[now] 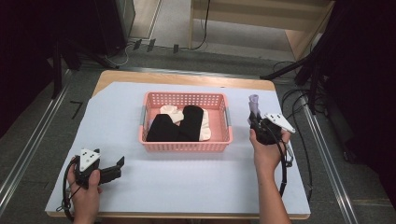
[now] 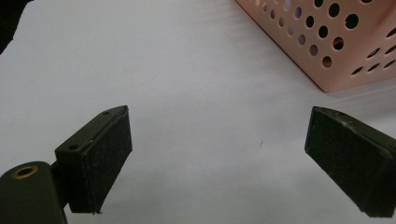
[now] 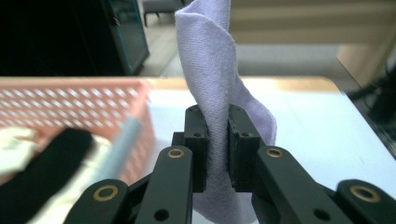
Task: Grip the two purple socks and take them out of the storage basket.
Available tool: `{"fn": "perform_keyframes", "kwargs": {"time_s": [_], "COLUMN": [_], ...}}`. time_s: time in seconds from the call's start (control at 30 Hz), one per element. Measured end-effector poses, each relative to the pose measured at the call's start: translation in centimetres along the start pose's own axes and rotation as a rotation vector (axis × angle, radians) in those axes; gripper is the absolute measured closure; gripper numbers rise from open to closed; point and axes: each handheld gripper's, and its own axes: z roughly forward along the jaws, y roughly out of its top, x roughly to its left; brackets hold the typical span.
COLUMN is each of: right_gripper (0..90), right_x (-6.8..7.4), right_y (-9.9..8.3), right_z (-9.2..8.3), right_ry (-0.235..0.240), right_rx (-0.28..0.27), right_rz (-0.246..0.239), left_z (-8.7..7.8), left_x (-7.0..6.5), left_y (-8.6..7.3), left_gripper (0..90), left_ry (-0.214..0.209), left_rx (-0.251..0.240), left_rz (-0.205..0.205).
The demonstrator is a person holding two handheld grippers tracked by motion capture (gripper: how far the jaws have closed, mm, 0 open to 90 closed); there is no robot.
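A wooden desk [image 1: 187, 77] carries a pale lavender-white sheet [image 1: 187, 182] that covers most of its top. On the sheet, toward the far middle, sits a pink perforated plastic basket [image 1: 185, 145] with grey handles at its two short ends. Inside it lie black socks [image 1: 170, 128] and cream-white socks [image 1: 170, 112], overlapping one another; how many of each cannot be told.

The right gripper [image 1: 256, 120] is held in the person's right hand [image 1: 266, 151] just beside the basket's right end, above the sheet. In the right gripper view the two black jaws are pressed together on a light purple sock [image 3: 219, 93], which stands up in a twisted column between the pads [image 3: 198, 149] and also hangs a little below them. In the high view the same sock [image 1: 254, 103] rises above the gripper, apart from the basket. The basket's wall [image 3: 70, 100] and a blurred black sock [image 3: 46, 172] show at the left of the right gripper view.

The left gripper [image 1: 116, 166] rests low at the near left of the sheet, held in the left hand [image 1: 86, 191], well apart from the basket and pointing toward it. In the left gripper view [image 2: 217, 154] its jaws stand wide apart with nothing between them, the bare sheet [image 2: 187, 93] beneath, and a corner of the pink basket [image 2: 336, 46] at the upper right.
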Motion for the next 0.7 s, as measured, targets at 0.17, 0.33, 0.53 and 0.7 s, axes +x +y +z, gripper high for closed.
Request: {"fn": "perform_keyframes", "kwargs": {"time_s": [0.17,0.33,0.53,0.7], "right_gripper": [79.9,62.1,52.7,54.1], "right_x": [-1.1,-2.1,-0.7,3.1], "right_y": [-1.6,-2.4,-1.4,0.2], "right_z": [0.0,-0.5,-1.8,-2.2], "right_ry": [-0.025,-0.020,-0.009,0.078], "right_rx": [0.049,0.083,0.027,0.005], "right_rz": [0.011,0.108,0.137,0.110], "left_z": [0.0,0.0,-0.1,0.0], "left_x": [0.0,0.0,0.0,0.0], "left_y": [0.0,0.0,0.0,0.0], "left_gripper": [8.2,8.2,8.2,8.2], "left_ry": [-0.001,-0.002,0.004,0.005], "left_rx": [-0.004,-0.001,0.003,0.000], "left_rz": [-0.002,0.002,0.003,0.004]}}
